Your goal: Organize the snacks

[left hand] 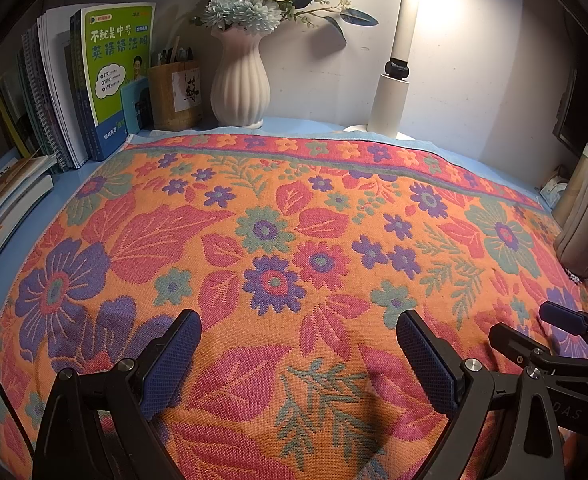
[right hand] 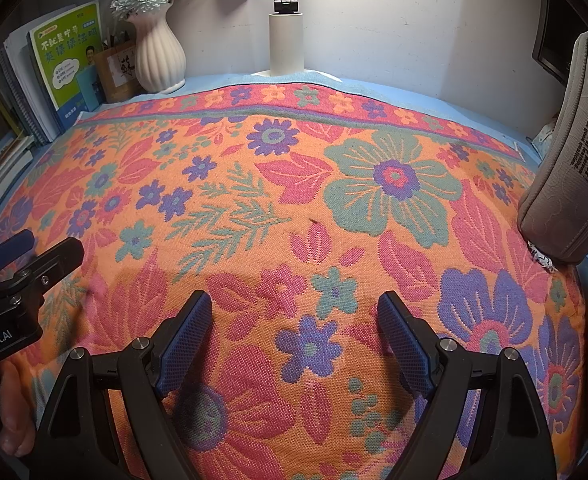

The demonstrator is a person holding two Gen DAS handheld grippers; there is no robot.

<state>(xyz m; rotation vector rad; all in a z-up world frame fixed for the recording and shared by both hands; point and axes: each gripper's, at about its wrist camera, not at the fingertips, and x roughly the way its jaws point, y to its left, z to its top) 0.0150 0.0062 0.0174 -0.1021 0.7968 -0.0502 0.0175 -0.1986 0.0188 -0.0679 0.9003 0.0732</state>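
Tabletop point(left hand: 94, 168) surface is light blue and mostly covered by a floral cloth point(left hand: 294, 240) woven in orange, pink, purple and green. No snack shows in either view.

Left hand-held gripper point(left hand: 298, 360) hovers over the near edge of the cloth, jaws spread wide with nothing between the blue pads. Right hand-held gripper point(right hand: 294, 340) is likewise released, jaws apart and vacant, just beside the left one.

View differences:
- Left wrist view shows the right hand-held gripper at its lower right; the letters "DAS" are readable on that body.
- Right wrist view shows the left hand-held gripper at its left edge with the partial marking "enRobot.AI", and a hand point(right hand: 14, 412) beneath it.
- Right wrist view shows the pencil case point(right hand: 570, 160) at the right edge of the tabletop large enough to read "is power!"; the remaining print is too small to tell.

Back edge of the tabletop, left to right: upright books point(left hand: 54, 92), the front one green with Chinese title characters; a wooden pen holder point(left hand: 174, 94) with a calligraphy label; a white ribbed vase point(left hand: 240, 80) holding artificial flowers; a white lamp post point(left hand: 390, 92).
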